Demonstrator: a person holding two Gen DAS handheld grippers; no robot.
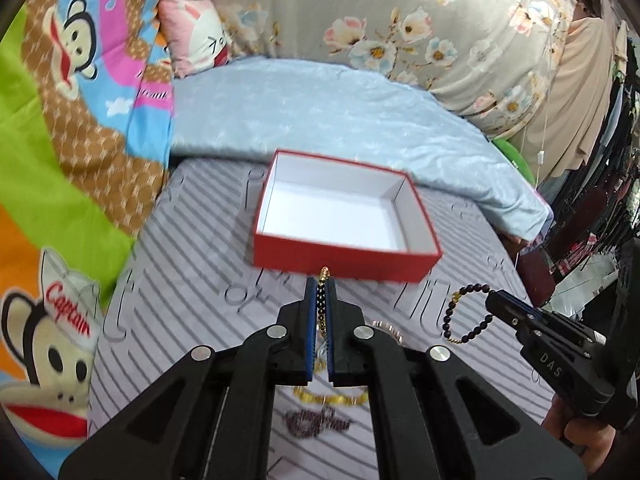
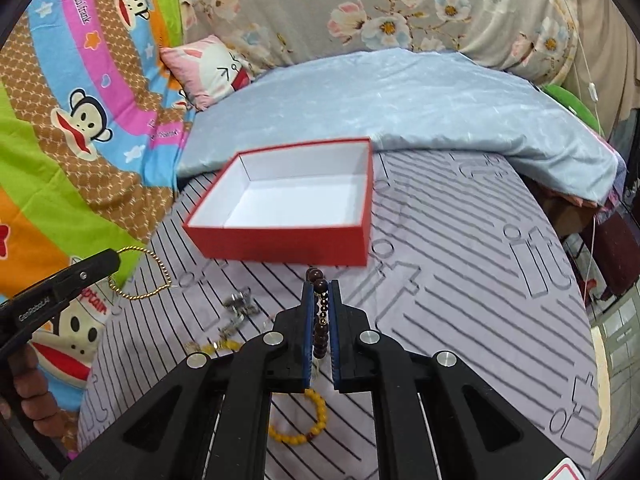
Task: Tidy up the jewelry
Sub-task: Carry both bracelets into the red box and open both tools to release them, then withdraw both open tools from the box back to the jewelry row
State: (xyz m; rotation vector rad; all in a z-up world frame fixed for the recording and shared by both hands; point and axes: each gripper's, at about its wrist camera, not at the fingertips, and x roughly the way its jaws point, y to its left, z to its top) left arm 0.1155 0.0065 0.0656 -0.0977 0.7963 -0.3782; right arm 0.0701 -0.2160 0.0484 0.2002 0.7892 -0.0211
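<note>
A red box (image 1: pixel 344 258) with a bare white inside sits on the striped grey sheet ahead of both grippers. My left gripper (image 1: pixel 321 282) is shut on a thin gold chain bracelet (image 1: pixel 321 304) that runs between its blue pads. In the right wrist view that left gripper (image 2: pixel 116 258) holds the gold chain (image 2: pixel 148 276) as a hanging loop. My right gripper (image 2: pixel 320 284) is shut on a dark brown bead bracelet (image 2: pixel 320 292). Seen from the left wrist, the right gripper (image 1: pixel 490 300) dangles the bead bracelet (image 1: pixel 460 316) right of the box.
On the sheet below the grippers lie a yellow bead bracelet (image 2: pixel 308 420), a silver piece (image 2: pixel 240 304), a purple chain (image 1: pixel 316 420) and a rose-gold bangle (image 1: pixel 388 328). A folded blue quilt (image 1: pixel 320 112) lies behind the box. A cartoon-print blanket (image 1: pixel 80 140) borders the left.
</note>
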